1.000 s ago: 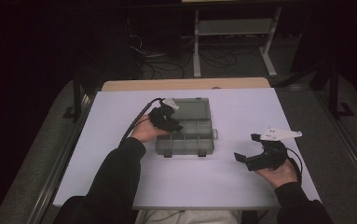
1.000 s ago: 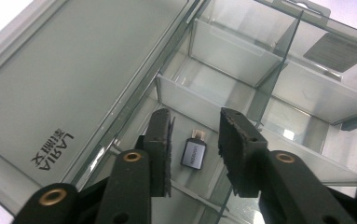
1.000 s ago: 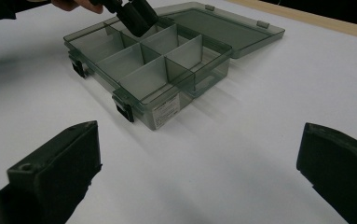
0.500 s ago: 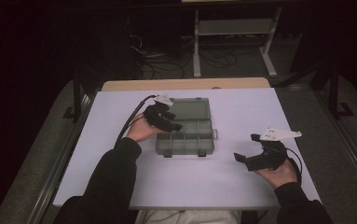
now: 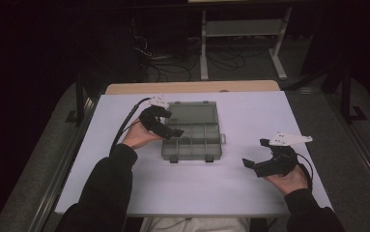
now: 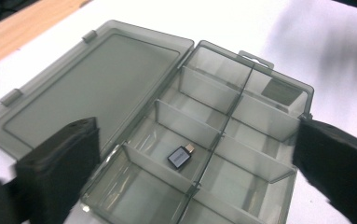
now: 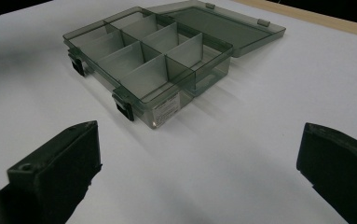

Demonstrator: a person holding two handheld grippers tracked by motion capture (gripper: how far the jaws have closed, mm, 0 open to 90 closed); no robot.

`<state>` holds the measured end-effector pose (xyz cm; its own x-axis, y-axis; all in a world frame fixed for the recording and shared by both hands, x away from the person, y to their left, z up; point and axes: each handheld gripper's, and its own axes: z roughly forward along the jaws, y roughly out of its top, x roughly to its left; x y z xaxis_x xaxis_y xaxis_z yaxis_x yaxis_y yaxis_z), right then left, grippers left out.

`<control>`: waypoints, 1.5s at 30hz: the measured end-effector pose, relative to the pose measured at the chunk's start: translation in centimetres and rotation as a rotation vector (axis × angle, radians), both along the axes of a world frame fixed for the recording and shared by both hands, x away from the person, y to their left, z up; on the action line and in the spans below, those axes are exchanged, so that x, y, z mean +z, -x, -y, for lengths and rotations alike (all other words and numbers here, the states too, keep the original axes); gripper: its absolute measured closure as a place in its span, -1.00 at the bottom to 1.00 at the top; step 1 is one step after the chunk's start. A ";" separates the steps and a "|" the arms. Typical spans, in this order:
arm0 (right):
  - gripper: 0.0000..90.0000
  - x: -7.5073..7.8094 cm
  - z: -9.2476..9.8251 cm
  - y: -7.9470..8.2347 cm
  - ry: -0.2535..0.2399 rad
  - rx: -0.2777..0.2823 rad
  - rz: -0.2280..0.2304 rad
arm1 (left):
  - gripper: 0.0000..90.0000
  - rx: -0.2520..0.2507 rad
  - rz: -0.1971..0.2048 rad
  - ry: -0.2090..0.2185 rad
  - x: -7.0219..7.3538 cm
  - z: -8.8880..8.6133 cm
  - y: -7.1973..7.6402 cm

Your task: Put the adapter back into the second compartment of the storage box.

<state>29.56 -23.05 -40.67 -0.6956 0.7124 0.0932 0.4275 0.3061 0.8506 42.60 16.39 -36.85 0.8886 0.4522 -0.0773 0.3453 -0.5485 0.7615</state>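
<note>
A clear grey compartment box (image 5: 192,137) lies open at the centre of the high view, and a small dark adapter (image 6: 181,157) rests in one compartment. The left gripper (image 6: 195,154) hovers above it — jaws just opened wide, holding nothing. At lower right, the right gripper (image 5: 255,164) is spread open and empty.

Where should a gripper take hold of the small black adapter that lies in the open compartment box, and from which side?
Probably from straight above: the small adapter lies flat on the floor of a middle compartment of the grey box, with dividers close around it. Grip across its narrow black body, not the metal plug end. The left gripper stands open above it.
</note>
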 end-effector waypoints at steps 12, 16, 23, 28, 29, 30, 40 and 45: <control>-1.00 0.0 0.0 0.0 0.000 -0.001 -0.002 | -1.00 0.029 0.051 0.086 0.8 -2.6 1.3; -1.00 0.0 0.0 0.0 -0.004 -0.003 -0.003 | -1.00 0.043 0.054 0.091 0.8 -3.5 1.6; -1.00 0.0 0.0 0.0 -0.003 -0.002 -0.002 | -1.00 0.065 0.074 0.099 0.8 -5.0 2.4; -1.00 0.0 -0.1 0.0 0.001 -0.003 -0.003 | -1.00 0.089 0.083 0.114 0.9 -6.2 2.7; -1.00 0.0 -0.1 0.0 0.001 -0.003 -0.002 | -1.00 0.094 0.085 0.118 0.9 -6.5 2.8; -1.00 0.0 -0.1 0.0 0.000 -0.004 -0.001 | -1.00 0.098 0.086 0.118 1.0 -6.7 2.9; -1.00 0.0 -0.1 0.0 0.003 -0.004 -0.003 | -1.00 0.106 0.099 0.117 1.0 -7.6 3.7; -1.00 0.0 -0.1 0.1 0.003 -0.003 -0.003 | -1.00 0.115 0.106 0.123 0.7 -8.3 4.2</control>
<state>29.50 -22.99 -40.69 -0.6928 0.7150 0.0935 0.4311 0.3068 0.8486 38.44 24.65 -36.13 0.8378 0.5440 -0.0469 0.3145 -0.4106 0.8558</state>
